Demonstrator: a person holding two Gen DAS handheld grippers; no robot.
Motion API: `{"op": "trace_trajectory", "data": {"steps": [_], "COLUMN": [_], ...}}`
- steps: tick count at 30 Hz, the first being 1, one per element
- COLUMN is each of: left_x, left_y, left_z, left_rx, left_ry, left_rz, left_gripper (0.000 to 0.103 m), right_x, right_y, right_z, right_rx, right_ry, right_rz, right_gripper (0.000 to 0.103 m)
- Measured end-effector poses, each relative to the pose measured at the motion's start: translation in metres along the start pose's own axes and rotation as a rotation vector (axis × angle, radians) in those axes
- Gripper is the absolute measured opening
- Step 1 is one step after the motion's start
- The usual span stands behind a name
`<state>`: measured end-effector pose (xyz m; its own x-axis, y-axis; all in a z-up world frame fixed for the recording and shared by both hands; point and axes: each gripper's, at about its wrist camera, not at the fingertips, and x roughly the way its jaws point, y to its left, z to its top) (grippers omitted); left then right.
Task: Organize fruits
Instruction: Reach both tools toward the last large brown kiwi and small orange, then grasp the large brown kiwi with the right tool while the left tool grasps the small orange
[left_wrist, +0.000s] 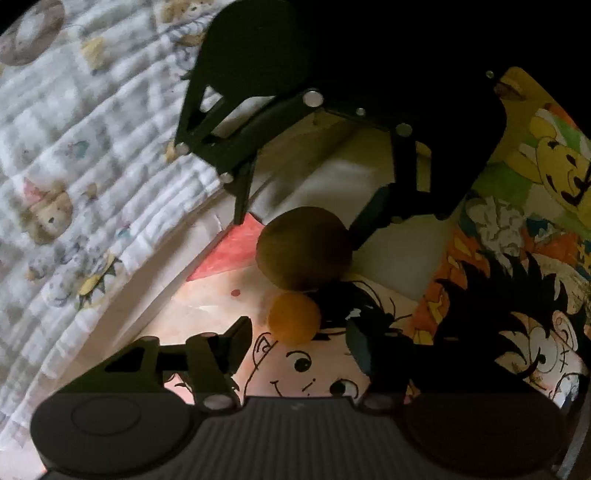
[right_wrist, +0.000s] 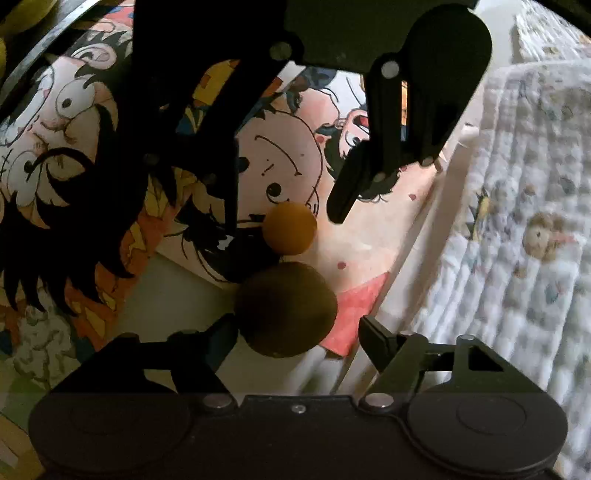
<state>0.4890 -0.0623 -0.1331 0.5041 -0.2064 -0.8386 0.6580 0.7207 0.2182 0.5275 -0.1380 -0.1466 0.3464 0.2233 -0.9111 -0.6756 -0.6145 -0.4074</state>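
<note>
Nearest the left wrist lens, our left gripper (left_wrist: 295, 339) stands half-spread with the orange fruit (left_wrist: 293, 318) between its fingers; gaps show on both sides, so no pinch yet. Just beyond it, touching or nearly so, lies the brown fruit (left_wrist: 303, 248), and the right gripper (left_wrist: 299, 225) comes in from the far side to straddle it. From the right wrist view the pairing reverses: the brown fruit (right_wrist: 286, 308) sits between the right gripper's (right_wrist: 299, 332) fingers, the left pad at its flank, whether touching we cannot tell, the right pad clear of it. Both fruits rest on the cartoon sheets (right_wrist: 280, 155), with the quilt (left_wrist: 74, 147) along one edge. We judge this the grasping step, one fruit per gripper. Next we need both grippers to shut squarely without knocking the neighbouring fruit, then lift apart. No bowl or tray shows, so the destination is unknown.
</note>
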Motion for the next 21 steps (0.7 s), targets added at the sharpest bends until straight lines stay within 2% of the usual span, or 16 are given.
{"op": "trace_trajectory", "data": {"steps": [9,15,21], "left_x": [0.007,0.006,0.003], "left_y": [0.000,0.005,0.012], "left_z": [0.003,0.005,0.001], "left_rx": [-0.022,-0.048,-0.119], "left_ry": [0.000,0.005,0.015], "left_rz": [-0.013,-0.009,-0.026], "left_gripper": [0.044,0.035,0.035], "right_x": [0.017,0.019,0.015], "right_y": [0.004,0.006,0.004], "right_z": [-0.004,-0.003,-0.006], "right_rx": [-0.043,-0.042,-0.005], "right_ry": [-0.022,-0.037,-0.039], "right_rz": [0.028,0.026,0.017], "right_gripper": [0.063,0.062,0.061]}}
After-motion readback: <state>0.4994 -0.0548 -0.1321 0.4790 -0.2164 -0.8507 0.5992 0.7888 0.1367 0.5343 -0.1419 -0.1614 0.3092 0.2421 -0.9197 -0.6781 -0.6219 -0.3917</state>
